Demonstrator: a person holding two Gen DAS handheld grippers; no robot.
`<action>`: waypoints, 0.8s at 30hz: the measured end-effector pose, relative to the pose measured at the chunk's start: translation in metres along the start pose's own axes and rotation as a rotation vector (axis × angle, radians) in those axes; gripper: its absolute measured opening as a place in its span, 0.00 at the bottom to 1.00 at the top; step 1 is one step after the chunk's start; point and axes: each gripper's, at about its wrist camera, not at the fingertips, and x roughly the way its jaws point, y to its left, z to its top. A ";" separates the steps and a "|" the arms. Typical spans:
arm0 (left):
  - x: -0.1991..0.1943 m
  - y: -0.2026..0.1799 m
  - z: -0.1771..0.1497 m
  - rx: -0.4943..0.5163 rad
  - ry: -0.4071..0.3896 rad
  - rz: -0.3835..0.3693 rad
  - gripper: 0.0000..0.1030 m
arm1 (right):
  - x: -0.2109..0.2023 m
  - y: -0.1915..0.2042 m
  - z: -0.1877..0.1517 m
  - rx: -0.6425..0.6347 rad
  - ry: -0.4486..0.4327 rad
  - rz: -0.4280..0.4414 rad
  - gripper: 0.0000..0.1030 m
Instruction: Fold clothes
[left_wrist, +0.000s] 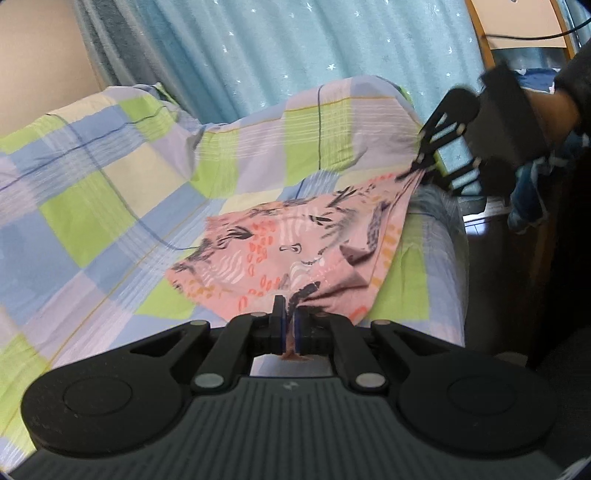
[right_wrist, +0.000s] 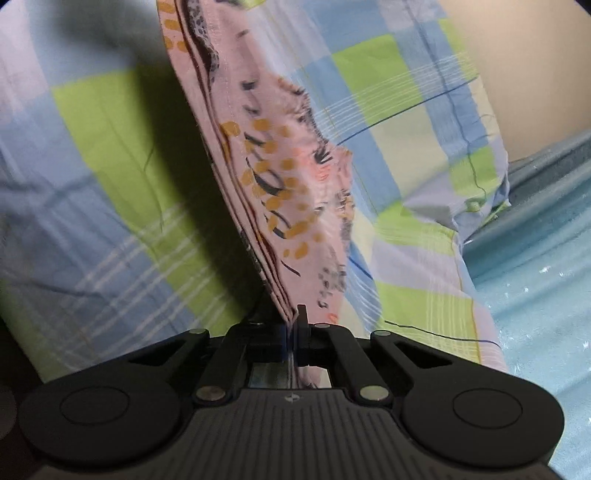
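Note:
A pink patterned garment (left_wrist: 295, 243) lies partly on a checked bedsheet (left_wrist: 92, 206). My left gripper (left_wrist: 289, 314) is shut on its near edge. In the left wrist view my right gripper (left_wrist: 417, 168) is shut on the garment's far right corner and holds it raised above the bed. In the right wrist view the garment (right_wrist: 280, 177) hangs stretched away from the right gripper (right_wrist: 295, 325), whose jaws pinch several layers of its folded edge.
A light blue starred curtain (left_wrist: 295, 48) hangs behind the bed. The bed's right edge (left_wrist: 454, 258) drops to a dark floor. A chair with blue clothes (left_wrist: 532, 192) stands at the right. A checked pillow (right_wrist: 476, 177) lies near a beige wall.

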 end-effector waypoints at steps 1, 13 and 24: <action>-0.013 0.001 -0.003 0.001 0.001 0.001 0.03 | -0.014 -0.002 0.003 0.000 -0.016 -0.003 0.00; -0.078 0.016 -0.024 -0.128 0.082 -0.043 0.03 | -0.136 0.004 0.040 -0.063 -0.087 0.268 0.00; 0.073 0.127 -0.033 -0.533 0.207 -0.094 0.03 | 0.035 -0.098 0.081 0.195 0.064 0.462 0.02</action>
